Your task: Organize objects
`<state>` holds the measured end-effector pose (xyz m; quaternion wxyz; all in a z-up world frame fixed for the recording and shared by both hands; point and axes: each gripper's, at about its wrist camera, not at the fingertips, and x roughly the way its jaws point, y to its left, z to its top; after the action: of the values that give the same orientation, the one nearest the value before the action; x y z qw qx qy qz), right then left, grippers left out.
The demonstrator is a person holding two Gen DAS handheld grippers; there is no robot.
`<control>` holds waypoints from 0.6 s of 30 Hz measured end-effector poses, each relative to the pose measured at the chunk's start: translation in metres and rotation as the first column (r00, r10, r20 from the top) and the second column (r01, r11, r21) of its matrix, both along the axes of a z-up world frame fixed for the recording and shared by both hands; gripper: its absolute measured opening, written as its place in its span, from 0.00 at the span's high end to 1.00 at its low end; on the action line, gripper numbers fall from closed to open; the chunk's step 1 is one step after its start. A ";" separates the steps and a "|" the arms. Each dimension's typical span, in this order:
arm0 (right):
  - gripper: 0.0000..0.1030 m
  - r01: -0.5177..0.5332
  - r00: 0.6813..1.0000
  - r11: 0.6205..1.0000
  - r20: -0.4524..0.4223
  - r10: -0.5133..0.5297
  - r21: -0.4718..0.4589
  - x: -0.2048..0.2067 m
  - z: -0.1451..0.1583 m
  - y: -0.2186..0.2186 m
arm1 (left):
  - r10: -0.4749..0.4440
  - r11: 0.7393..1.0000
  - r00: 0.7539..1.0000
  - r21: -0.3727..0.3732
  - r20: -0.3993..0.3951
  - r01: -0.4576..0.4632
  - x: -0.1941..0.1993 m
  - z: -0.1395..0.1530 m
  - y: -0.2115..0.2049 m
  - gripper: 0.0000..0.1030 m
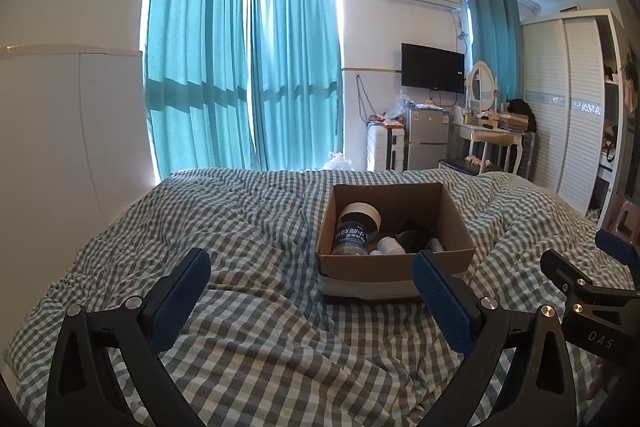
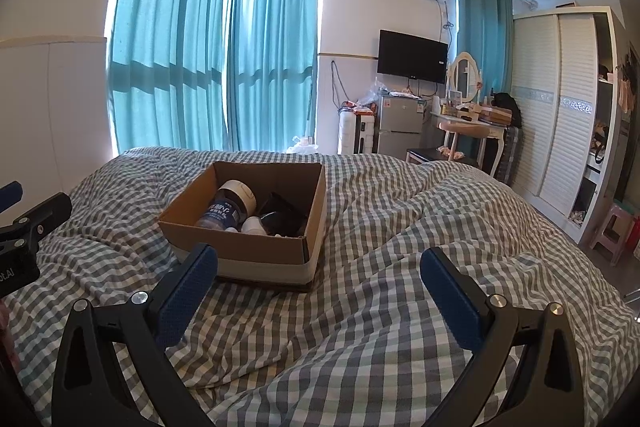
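Observation:
A brown cardboard box (image 1: 456,223) (image 2: 264,251) stands on the checked bed cover. Inside it lie a plastic bottle with a blue label (image 1: 352,233) (image 2: 220,213), a roll of beige tape (image 1: 362,213) (image 2: 242,193), a white cylinder (image 1: 390,245) (image 2: 254,225) and a dark object (image 1: 414,237) (image 2: 282,217). My left gripper (image 1: 312,269) is open and empty, a little before the box's near wall. My right gripper (image 2: 320,265) is open and empty, to the right of the box's near corner. The right gripper also shows at the right edge of the left wrist view (image 1: 592,259), and the left gripper's fingers show at the left edge of the right wrist view (image 2: 24,211).
The rumpled grey-and-white checked cover (image 1: 256,327) (image 2: 400,327) spans the bed. Beyond its far edge are teal curtains (image 1: 240,75), a small fridge (image 1: 426,137), a wall TV (image 1: 432,67), a dressing table (image 1: 494,131) and a white wardrobe (image 1: 568,107). A pink stool (image 2: 612,231) stands at right.

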<state>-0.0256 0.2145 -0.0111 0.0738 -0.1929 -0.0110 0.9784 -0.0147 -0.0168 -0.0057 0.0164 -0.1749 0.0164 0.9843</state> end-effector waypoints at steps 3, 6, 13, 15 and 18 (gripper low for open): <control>0.01 -0.004 1.000 1.000 0.002 0.004 0.001 0.000 -0.001 -0.001 | -0.001 1.000 1.000 -0.001 -0.003 0.001 0.000 0.001 -0.001 0.00; 0.01 -0.006 1.000 1.000 0.005 0.006 0.001 0.000 -0.002 -0.002 | -0.004 1.000 1.000 -0.003 -0.003 0.004 0.001 0.001 0.000 0.00; 0.01 -0.004 1.000 1.000 0.005 0.004 -0.003 0.000 -0.001 -0.001 | -0.018 1.000 1.000 -0.013 0.004 0.018 0.001 -0.001 0.002 0.00; 0.01 -0.002 1.000 1.000 0.006 0.002 -0.005 0.000 -0.001 -0.001 | -0.024 1.000 1.000 -0.006 0.009 0.024 0.001 -0.002 0.002 0.00; 0.01 -0.002 1.000 1.000 0.007 0.002 -0.006 0.000 -0.001 -0.001 | -0.024 1.000 1.000 -0.006 0.013 0.024 0.000 -0.003 0.001 0.00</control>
<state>-0.0257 0.2131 -0.0116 0.0721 -0.1966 -0.0087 0.9778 -0.0147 -0.0155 -0.0085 0.0278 -0.1809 0.0215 0.9829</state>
